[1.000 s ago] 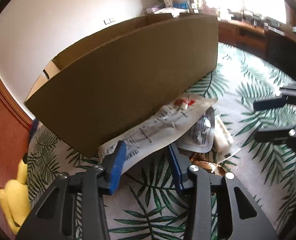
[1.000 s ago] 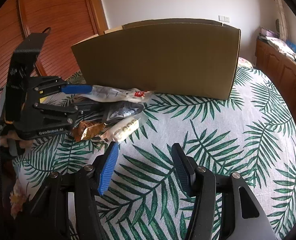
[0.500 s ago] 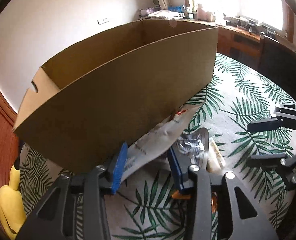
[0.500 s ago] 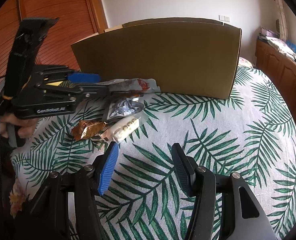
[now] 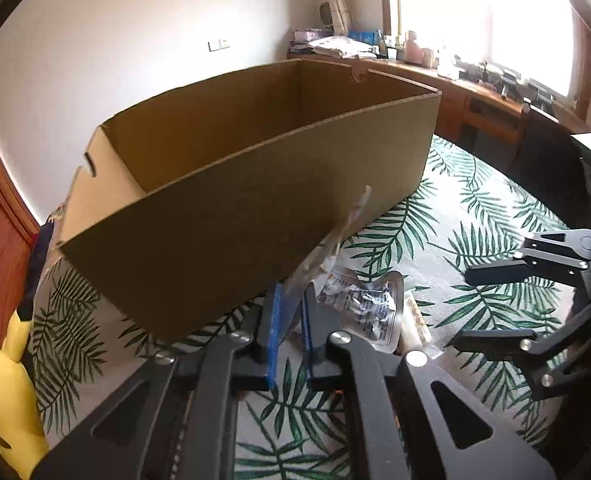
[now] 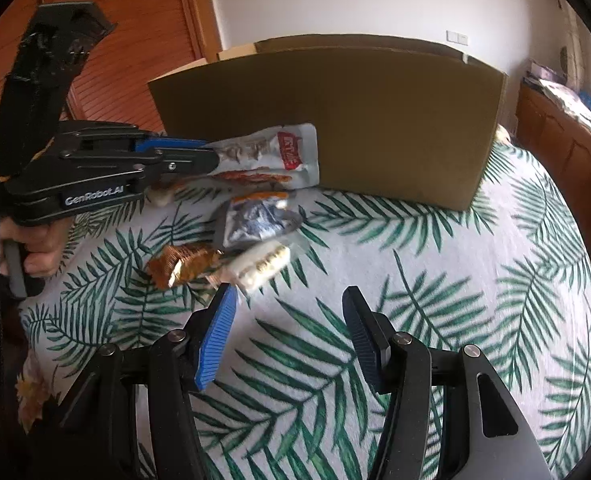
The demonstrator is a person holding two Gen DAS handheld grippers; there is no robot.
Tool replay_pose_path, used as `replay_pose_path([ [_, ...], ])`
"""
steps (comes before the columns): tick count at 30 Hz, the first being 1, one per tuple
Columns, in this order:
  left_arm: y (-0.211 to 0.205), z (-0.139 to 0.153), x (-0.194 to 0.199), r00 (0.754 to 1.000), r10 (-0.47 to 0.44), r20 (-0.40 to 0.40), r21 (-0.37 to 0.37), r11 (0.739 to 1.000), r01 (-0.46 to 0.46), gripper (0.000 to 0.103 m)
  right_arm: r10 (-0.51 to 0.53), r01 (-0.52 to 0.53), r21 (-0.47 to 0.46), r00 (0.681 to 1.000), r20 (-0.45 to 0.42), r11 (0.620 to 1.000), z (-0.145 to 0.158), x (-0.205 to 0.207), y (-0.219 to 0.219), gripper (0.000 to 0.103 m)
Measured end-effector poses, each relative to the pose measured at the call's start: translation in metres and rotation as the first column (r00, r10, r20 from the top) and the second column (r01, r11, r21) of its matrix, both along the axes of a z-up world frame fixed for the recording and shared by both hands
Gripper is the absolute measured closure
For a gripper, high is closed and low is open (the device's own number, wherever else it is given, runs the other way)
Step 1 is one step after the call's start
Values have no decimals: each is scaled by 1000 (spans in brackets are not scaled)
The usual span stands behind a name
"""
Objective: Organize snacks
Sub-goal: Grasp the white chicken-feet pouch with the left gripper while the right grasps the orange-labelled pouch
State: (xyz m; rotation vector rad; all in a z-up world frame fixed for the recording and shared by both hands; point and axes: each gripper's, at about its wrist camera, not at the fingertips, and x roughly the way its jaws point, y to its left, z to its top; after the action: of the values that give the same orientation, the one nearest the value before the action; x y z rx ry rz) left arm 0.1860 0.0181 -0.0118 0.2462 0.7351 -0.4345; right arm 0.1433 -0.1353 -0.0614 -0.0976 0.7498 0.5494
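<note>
An open brown cardboard box (image 5: pixel 255 208) (image 6: pixel 335 120) stands at the back of the palm-leaf tablecloth. My left gripper (image 5: pixel 291 300) (image 6: pixel 211 156) is shut on one end of a white snack packet with a red label (image 5: pixel 335 240) (image 6: pixel 271 156), held off the cloth in front of the box wall. Below it lie a silver packet (image 5: pixel 367 304) (image 6: pixel 255 220), a brown foil packet (image 6: pixel 183 264) and a pale biscuit packet (image 6: pixel 263 264). My right gripper (image 6: pixel 289 296) (image 5: pixel 461 306) hovers open over the cloth just in front of the biscuit packet, nothing between its fingers.
A person's hand (image 6: pixel 35 248) grips the left tool's handle. A yellow object (image 5: pixel 3 400) sits at the table's left edge. A cluttered wooden sideboard (image 5: pixel 475 96) runs under the window behind the box. Slatted wooden doors (image 6: pixel 135 40) stand at the left.
My left gripper closed on the white packet and lifted it off the cloth, so it now hangs in front of the box. The right gripper stayed where it was.
</note>
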Motion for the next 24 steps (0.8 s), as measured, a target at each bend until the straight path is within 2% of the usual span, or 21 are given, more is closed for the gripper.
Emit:
replay_pose_path([
  [5, 17, 8, -6, 1000, 5, -18, -68, 998, -6, 103, 27, -27, -7, 1000, 4, 1000, 13, 17, 11, 45],
  [11, 30, 7, -13, 999, 26, -28, -81, 996, -29, 103, 77, -78, -31, 997, -21, 996, 18, 43, 30, 44],
  [17, 48, 7, -20, 998, 62, -31, -98, 993, -65, 103, 143, -147, -98, 989, -47, 984, 12, 59, 59, 41],
  [24, 64, 7, -24, 995, 92, -32, -99, 991, -94, 103, 141, -150, -185, 988, -62, 971, -1, 76, 83, 39],
])
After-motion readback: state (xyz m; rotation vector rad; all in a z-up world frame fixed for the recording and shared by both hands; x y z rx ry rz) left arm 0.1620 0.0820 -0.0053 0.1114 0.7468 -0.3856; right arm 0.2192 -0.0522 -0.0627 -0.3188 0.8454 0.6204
